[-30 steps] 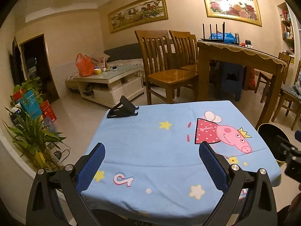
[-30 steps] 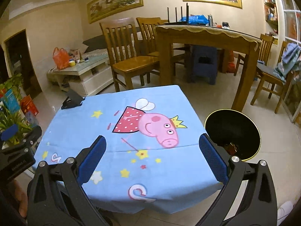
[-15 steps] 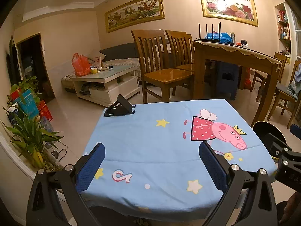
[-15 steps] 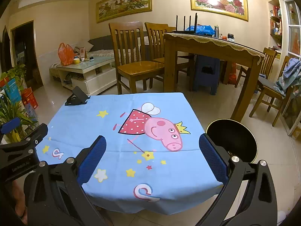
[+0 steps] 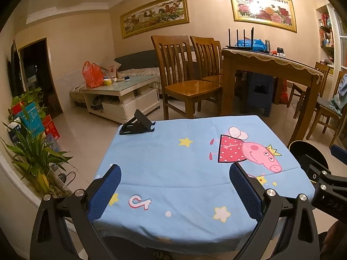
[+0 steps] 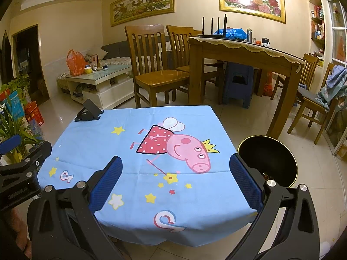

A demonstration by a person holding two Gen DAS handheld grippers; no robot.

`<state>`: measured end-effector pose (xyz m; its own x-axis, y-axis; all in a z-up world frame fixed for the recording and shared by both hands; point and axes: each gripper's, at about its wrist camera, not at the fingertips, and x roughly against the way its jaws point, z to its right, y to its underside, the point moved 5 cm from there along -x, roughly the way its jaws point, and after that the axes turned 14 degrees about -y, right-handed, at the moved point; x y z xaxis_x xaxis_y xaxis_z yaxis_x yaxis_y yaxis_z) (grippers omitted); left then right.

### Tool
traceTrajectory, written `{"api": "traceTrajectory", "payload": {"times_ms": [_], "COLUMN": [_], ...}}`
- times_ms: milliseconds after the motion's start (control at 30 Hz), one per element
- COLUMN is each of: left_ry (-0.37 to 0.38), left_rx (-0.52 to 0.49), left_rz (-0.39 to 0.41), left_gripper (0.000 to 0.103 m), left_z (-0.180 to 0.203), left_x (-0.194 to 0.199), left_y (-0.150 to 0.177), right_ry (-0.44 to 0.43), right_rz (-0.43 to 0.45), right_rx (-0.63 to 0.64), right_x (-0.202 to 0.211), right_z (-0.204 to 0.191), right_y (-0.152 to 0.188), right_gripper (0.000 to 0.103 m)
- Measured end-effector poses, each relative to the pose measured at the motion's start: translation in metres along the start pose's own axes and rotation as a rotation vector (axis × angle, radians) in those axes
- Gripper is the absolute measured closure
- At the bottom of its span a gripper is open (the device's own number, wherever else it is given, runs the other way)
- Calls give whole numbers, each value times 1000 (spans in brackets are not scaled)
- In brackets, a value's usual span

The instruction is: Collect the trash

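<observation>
Blue-padded fingers spread wide on both tools, nothing between them. Left tool hangs over the near edge of the table, aimed across it; right tool does the same from the right side, and its body shows at the right edge of the left view.

Table is covered by a light-blue cartoon-pig cloth. No trash visible on the cloth in either view. Only loose item on it is a black phone stand at the far-left corner, well apart from both tools.

Trash bin, black with a yellowish rim, sits on the floor just beside the table's right edge, down and right of the right tool, near its right finger. Something small lies at the bottom of it, too dark to identify. Right tool is clearly the nearer one to the bin; left tool is nearer the stand.

Judgement: table looks cleared, collection probably at or near its end.

Around: wooden chairs and a dining table beyond, coffee table far left, potted plant on the left. Nothing blocks the path from the right tool to the bin.
</observation>
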<state>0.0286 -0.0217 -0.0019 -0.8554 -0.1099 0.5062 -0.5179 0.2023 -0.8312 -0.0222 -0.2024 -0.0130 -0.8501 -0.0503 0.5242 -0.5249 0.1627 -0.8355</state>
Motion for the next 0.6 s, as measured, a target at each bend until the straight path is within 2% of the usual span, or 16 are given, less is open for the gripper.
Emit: {"api": "traceTrajectory", "payload": {"times_ms": [600], "left_ry": [-1], "left_rx": [2], "left_rz": [-5], "left_gripper": [6], "left_z": [0], "left_x": [0], "left_y": [1], "right_ry": [1], "right_rz": [-3], "right_rx": [-3], "right_x": [0], "right_z": [2], "right_y": [0], "right_gripper": [6]}}
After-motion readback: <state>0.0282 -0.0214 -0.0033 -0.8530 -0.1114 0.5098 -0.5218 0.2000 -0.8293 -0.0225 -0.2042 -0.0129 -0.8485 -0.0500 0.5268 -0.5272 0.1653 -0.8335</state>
